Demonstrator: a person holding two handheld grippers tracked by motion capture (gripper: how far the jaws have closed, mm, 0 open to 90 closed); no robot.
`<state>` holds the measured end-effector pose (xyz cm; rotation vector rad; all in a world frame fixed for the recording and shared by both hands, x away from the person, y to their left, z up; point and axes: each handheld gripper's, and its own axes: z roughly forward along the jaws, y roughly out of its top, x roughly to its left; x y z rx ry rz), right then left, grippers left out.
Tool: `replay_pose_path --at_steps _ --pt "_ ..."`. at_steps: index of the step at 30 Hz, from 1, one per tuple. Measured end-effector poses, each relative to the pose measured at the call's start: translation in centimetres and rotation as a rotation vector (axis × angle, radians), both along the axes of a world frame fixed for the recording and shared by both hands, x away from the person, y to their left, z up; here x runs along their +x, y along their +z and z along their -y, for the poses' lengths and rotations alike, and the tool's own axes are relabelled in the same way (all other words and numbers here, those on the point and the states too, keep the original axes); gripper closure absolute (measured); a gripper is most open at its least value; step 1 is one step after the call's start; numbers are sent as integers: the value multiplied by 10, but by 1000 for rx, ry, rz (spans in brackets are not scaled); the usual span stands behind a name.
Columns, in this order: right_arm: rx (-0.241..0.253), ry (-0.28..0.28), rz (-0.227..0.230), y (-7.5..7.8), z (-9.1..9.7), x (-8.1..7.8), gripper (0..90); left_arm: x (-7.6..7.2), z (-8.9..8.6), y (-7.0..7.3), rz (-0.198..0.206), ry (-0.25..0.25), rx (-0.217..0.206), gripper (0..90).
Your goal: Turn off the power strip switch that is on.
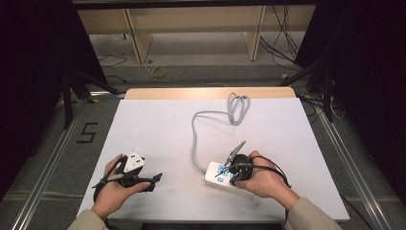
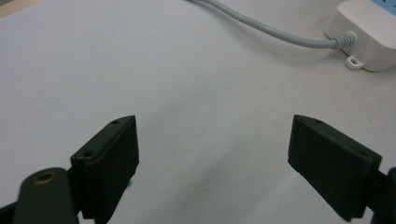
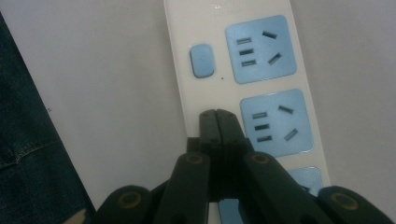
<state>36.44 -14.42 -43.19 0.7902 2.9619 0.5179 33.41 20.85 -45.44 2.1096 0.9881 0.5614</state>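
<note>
Two risks I see: my right gripper [image 3: 215,114], jaws closed empty over the power strip [image 3: 243,70], may miss its switch [image 3: 201,60] and shove it, left gripper [image 2: 212,154] open, idle.

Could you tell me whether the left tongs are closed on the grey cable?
No, the left tongs stand wide open over the bare white table, well apart from the grey cable of the power strip.
</note>
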Motion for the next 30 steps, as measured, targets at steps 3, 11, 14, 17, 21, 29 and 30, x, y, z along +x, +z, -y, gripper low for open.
replay_pose_path --at_steps 3,11,14,17,21,29,30 --pt "6 -1 12 1 1 0 900 0 0 0 -1 -1 1 159" --pt "6 2 11 1 1 0 900 0 0 0 0 -1 1 159" --pt "13 -3 15 2 1 0 900 0 0 0 0 0 0 159" --pt "21 0 19 2 2 0 900 0 0 0 0 0 0 159" --pt "36 -10 30 2 3 0 900 0 0 0 0 0 0 159" --pt "79 -40 54 5 7 1 900 0 0 0 -1 1 -1 159" --pt "85 -36 62 5 8 1 900 0 0 0 0 1 0 159"
